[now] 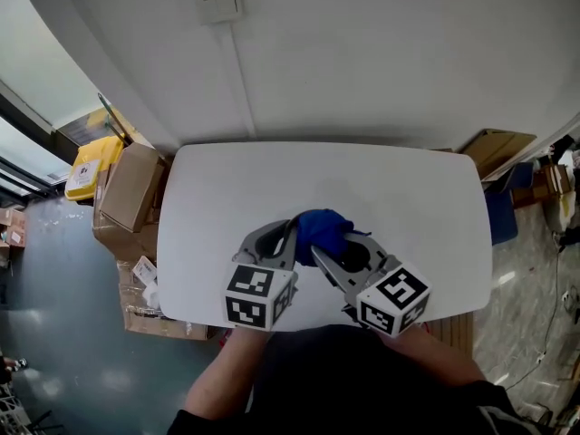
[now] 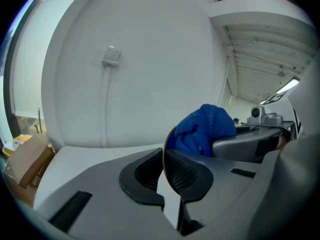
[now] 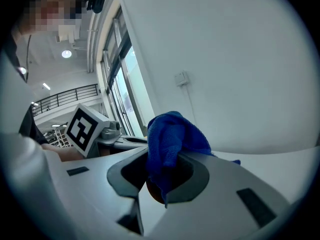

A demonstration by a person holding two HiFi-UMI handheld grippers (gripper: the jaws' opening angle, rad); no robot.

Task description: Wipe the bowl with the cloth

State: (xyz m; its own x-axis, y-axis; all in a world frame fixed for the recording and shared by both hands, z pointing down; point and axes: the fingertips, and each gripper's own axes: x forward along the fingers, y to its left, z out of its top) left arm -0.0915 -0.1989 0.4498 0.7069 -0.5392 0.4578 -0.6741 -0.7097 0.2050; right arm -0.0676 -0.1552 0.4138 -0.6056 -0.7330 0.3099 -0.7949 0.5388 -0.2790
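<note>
Both grippers are held above the white table (image 1: 217, 198), close together. The blue cloth (image 1: 323, 230) is bunched between them; my right gripper (image 1: 321, 253) is shut on it, and in the right gripper view a fold of the cloth (image 3: 170, 139) hangs between the jaws of the right gripper (image 3: 160, 180). A brown bit of the bowl (image 3: 152, 189) shows under that fold. My left gripper (image 1: 294, 239) is shut on the bowl's thin dark rim (image 2: 165, 156), which stands edge-on between the pads of the left gripper (image 2: 164, 170). The cloth (image 2: 206, 128) fills the bowl behind them.
Cardboard boxes (image 1: 129, 193) and a yellow container (image 1: 91, 166) stand on the floor left of the table. More cardboard (image 1: 498, 148) leans at the right. A wall socket (image 1: 219, 4) with a cable sits on the white wall behind.
</note>
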